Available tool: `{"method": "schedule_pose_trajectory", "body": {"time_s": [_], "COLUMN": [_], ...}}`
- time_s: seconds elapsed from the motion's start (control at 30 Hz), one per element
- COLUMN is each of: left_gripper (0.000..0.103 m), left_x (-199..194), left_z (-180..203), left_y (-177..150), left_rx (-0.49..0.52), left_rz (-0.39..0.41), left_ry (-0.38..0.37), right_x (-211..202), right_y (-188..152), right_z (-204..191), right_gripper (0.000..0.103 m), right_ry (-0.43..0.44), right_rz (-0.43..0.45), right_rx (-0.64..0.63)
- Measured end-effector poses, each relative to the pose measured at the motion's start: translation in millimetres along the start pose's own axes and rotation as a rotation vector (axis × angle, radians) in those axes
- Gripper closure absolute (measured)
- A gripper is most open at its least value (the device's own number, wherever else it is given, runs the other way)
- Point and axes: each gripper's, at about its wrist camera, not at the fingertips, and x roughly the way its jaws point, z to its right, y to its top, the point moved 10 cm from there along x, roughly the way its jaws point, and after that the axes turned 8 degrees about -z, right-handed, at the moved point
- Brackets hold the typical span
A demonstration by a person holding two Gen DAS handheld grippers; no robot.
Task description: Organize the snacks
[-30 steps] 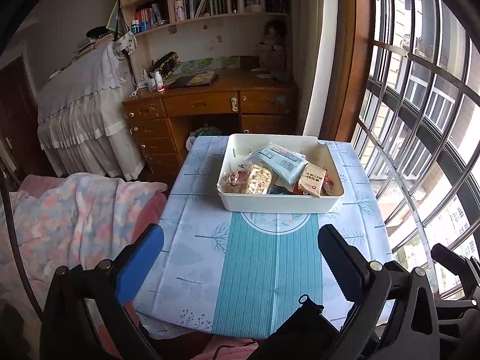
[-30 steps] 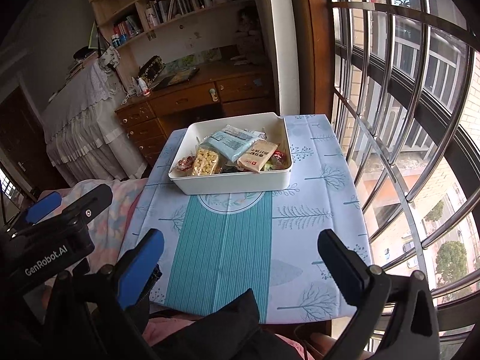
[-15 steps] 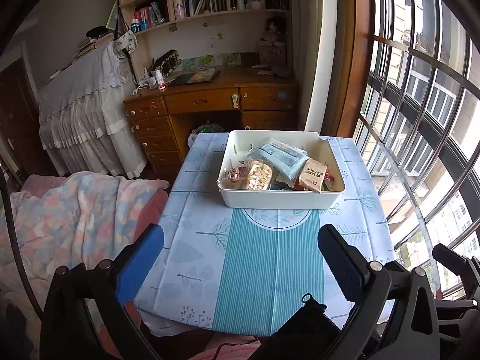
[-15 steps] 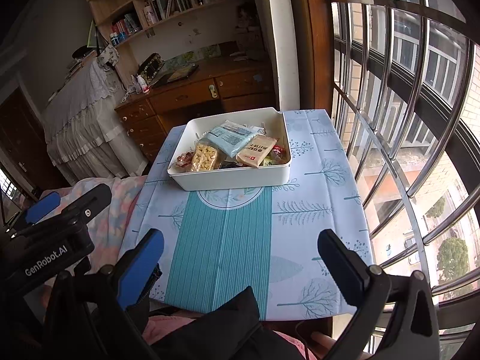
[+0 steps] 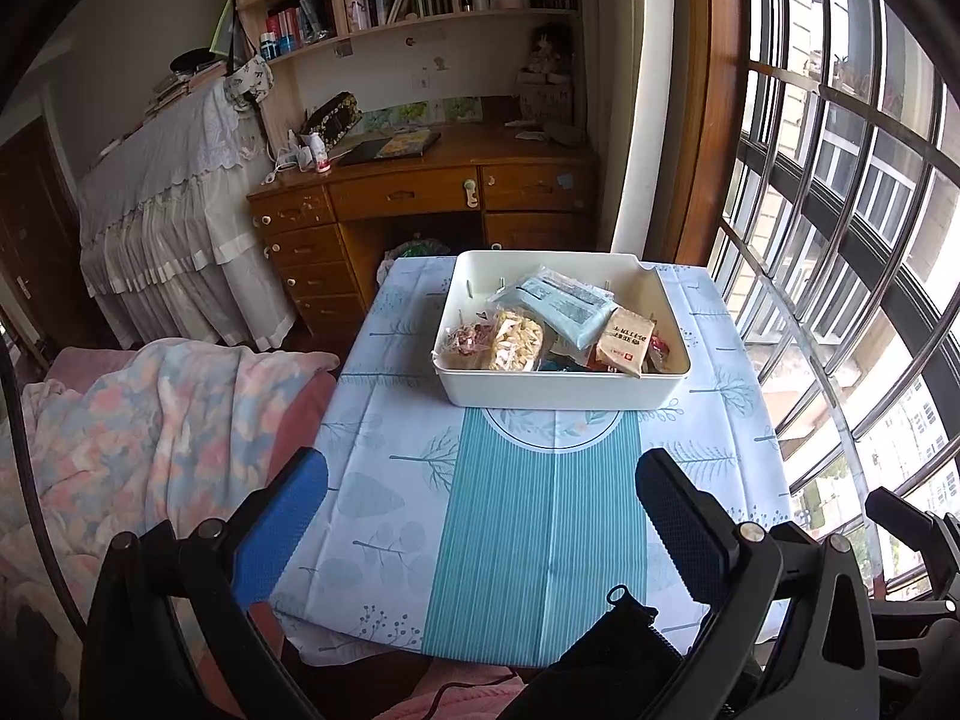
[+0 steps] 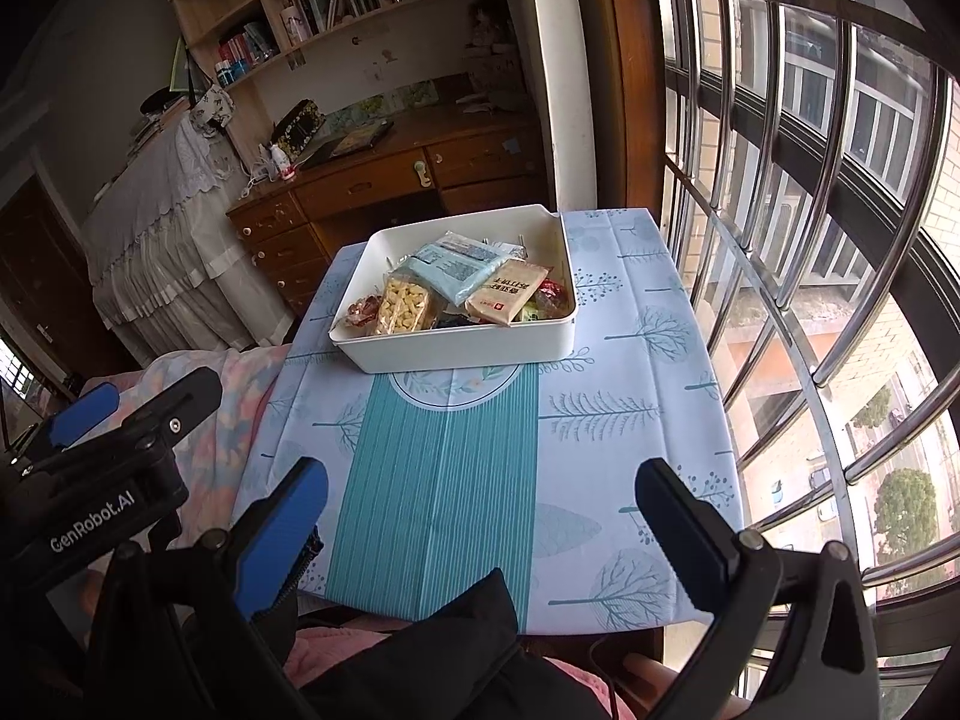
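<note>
We hold both the left gripper (image 5: 480,516) and right gripper (image 6: 480,510) spread and empty at frame bottom; snacks fill the white bin (image 5: 558,390) at centre, so sorting seems finished or unstarted.

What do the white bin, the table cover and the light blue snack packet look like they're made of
The white bin looks like matte moulded plastic: smooth seamless walls, rounded corners, a soft sheen. The table cover seems a thin printed sheet, plastic or coated cloth; fold creases show and its edge hangs limp. The light blue snack packet appears to be glossy plastic film, crinkled and catching light.
</note>
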Motion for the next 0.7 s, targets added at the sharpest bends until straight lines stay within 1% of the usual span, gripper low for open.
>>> {"method": "schedule_pose_trajectory", "body": {"time_s": [0.23,0.7], "left_gripper": [0.001,0.001], "left_x": [2.5,9.9], "left_z": [0.6,7.0], "left_y": [-1.2,8.0], "left_rx": [0.001,0.012], "left_rz": [-0.019,-0.051], "left_ry": [0.005,0.010], "right_x": [4.3,13.2], "right_y": [1.9,4.2], "right_z": [2.0,8.9], "right_gripper": [0.000,0.000], "right_ry": [0.003,0.012], "right_rz": [-0.014,-0.047], "right_rx": [0.000,0.004]}}
